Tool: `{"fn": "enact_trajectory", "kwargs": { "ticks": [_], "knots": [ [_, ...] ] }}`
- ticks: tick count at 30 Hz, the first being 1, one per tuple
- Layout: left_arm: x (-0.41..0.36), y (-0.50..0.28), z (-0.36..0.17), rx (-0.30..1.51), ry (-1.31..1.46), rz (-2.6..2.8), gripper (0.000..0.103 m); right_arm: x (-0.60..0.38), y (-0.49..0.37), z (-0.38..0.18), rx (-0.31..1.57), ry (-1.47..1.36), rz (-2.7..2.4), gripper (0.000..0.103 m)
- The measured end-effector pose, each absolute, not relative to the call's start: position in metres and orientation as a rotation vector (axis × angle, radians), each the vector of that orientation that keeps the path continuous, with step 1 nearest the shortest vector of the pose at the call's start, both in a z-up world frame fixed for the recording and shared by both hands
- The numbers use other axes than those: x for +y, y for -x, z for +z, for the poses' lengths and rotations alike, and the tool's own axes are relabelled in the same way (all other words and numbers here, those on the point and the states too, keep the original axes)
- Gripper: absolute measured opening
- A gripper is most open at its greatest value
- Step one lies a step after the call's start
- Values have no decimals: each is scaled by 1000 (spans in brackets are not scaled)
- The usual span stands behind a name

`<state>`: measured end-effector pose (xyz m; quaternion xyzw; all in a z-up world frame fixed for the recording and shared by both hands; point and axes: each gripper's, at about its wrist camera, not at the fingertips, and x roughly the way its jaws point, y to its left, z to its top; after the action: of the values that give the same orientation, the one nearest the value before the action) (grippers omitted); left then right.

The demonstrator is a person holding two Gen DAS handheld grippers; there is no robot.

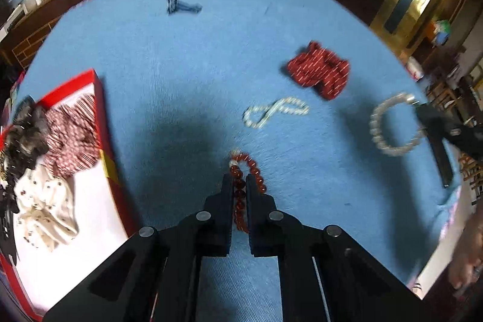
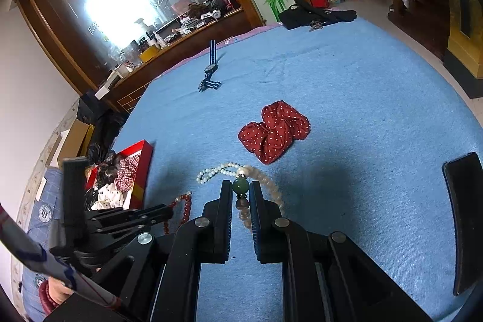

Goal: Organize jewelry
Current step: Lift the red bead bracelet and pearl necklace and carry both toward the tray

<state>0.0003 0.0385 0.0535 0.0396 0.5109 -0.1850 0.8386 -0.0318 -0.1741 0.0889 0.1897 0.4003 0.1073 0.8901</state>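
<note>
My left gripper [image 1: 240, 186] is shut on a red bead bracelet [image 1: 252, 166] that lies on the blue cloth [image 1: 181, 74]. My right gripper [image 2: 241, 190] is shut on a pale bead bracelet [image 2: 271, 186], its pads on either side of the bracelet's green bead [image 2: 241, 186]. In the left wrist view that pale bead bracelet [image 1: 389, 125] forms a ring at the right. A pearl string [image 1: 276, 112] lies between the two bracelets. A red dotted scrunchie [image 2: 274, 132] sits farther out. The red box [image 1: 101, 116] at the left holds several fabric scrunchies.
A blue-strapped watch [image 2: 209, 71] stands on the cloth at the far side. Dark clothing [image 2: 317, 14] lies at the far edge. A wooden counter [image 2: 169, 50] with clutter runs behind. A person's hand [image 1: 471, 255] shows at the right rim.
</note>
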Motion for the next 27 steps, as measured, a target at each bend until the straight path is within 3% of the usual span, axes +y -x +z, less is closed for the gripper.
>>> {"fn": "enact_trajectory", "kwargs": {
  "ticks": [11, 27],
  "knots": [
    [42, 33, 115, 932, -41, -482, 7, -164, 37, 98, 819, -385, 252, 12],
    [77, 50, 119, 908, 3, -453, 7, -131, 37, 98, 845, -336, 317, 12]
  ]
}}
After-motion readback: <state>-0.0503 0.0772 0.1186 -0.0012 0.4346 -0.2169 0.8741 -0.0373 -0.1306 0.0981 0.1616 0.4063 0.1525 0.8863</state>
